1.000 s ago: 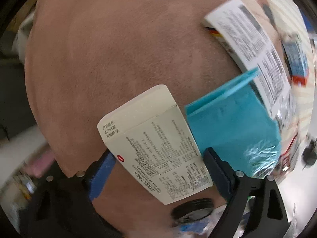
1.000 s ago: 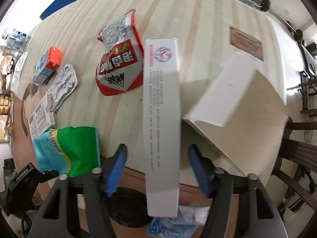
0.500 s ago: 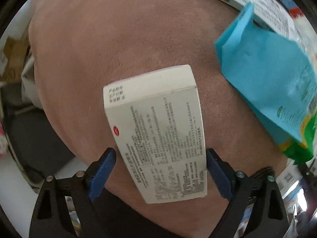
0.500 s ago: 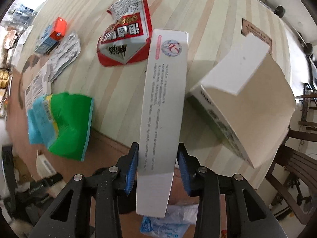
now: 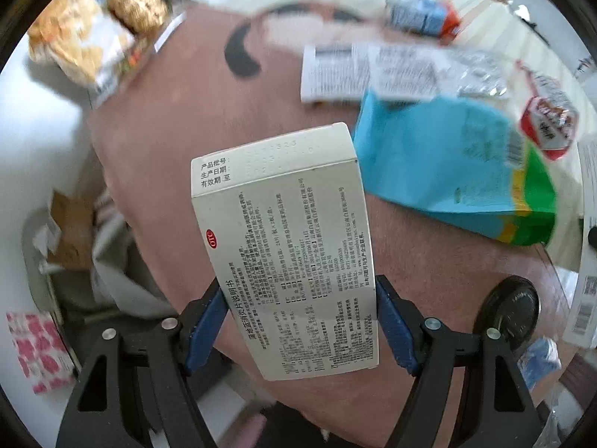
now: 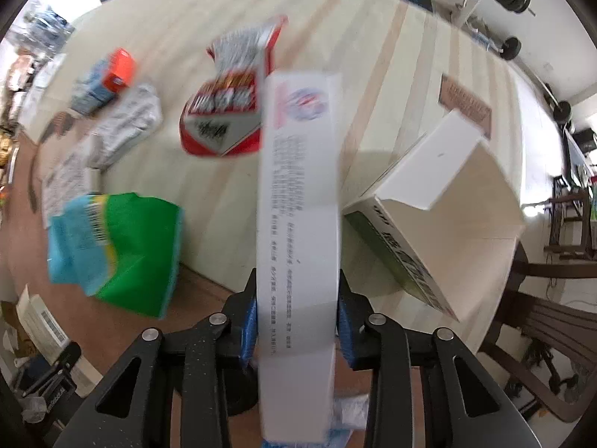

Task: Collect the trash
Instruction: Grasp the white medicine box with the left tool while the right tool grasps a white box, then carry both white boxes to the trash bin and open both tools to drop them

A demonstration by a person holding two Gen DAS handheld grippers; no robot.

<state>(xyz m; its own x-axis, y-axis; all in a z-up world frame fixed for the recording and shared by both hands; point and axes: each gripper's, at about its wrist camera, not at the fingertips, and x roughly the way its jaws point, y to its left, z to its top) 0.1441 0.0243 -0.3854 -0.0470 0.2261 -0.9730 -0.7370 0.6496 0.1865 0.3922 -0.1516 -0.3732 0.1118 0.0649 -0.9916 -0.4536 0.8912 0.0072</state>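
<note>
Trash in both grippers — left gripper closing on a medicine box, lower centre, long axis running forward. Right gripper closing on a long white box, the open carton just right.

Right gripper jaws closing on long white box, striped table below

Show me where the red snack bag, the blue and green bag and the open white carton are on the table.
red snack bag (image 6: 224,112): right wrist view, on its printed red front.
blue and green bag (image 6: 115,254): right wrist view, on its green half.
open white carton (image 6: 459,201): right wrist view, on its pale inside wall.
</note>
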